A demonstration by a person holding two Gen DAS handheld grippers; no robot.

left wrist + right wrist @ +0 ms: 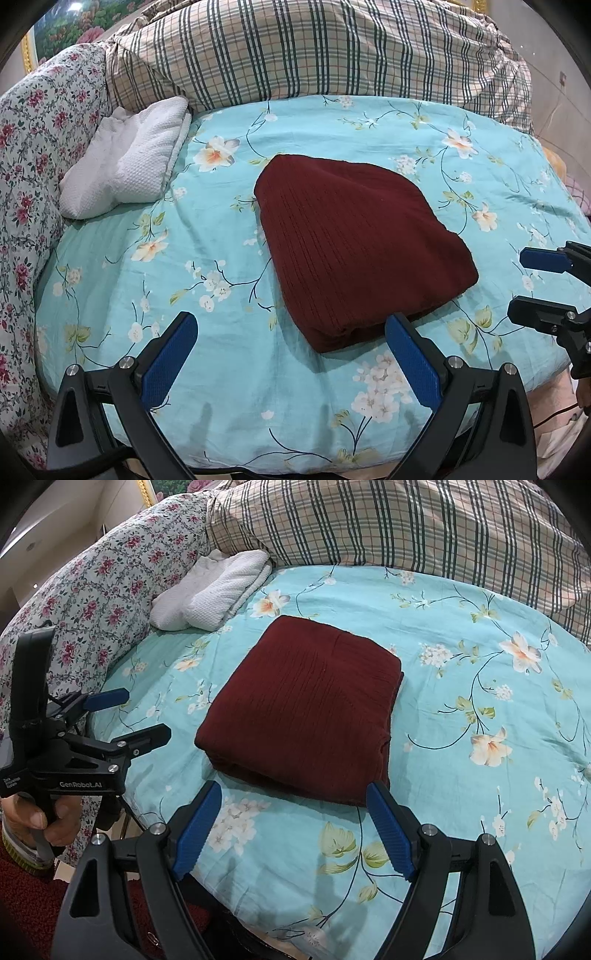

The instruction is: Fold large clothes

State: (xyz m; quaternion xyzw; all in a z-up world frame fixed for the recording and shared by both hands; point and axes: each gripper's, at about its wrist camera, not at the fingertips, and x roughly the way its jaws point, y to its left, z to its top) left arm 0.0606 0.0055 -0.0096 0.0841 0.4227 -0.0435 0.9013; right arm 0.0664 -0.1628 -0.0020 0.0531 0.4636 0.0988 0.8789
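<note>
1. We saw the dark red garment (pixel 354 251) lying folded into a thick, roughly square bundle on the bed (pixel 229 369), near the middle of the turquoise floral sheet (pixel 461 812).
2. Its ribbed top face was flat, and the stacked layers showed along the edge nearest the claws.
3. We held the left claw (pixel 290 350) over the near edge of the bed, its blue pads (pixel 170 358) spread wide apart with nothing between them but sheet.
4. The right-hand pad of that claw overlapped the garment's near corner in the left wrist view; we could not tell whether it touched the cloth.
5. The right claw (pixel 293 827) also stood wide open and empty, pointed down toward the near edge of the bundle.
6. In the right wrist view, its right pad sat just at the garment's front corner, contact unclear.
7. A hand (pixel 44 819) gripped the left claw's handle at the left of that view.
8. A white textured towel (pixel 129 166) lay folded at the far left of the sheet, apart from the garment.
9. A plaid quilt (pixel 314 51) was heaped along the far side of the bed, and a pink-flowered cover (pixel 110 583) ran along the left.
</note>
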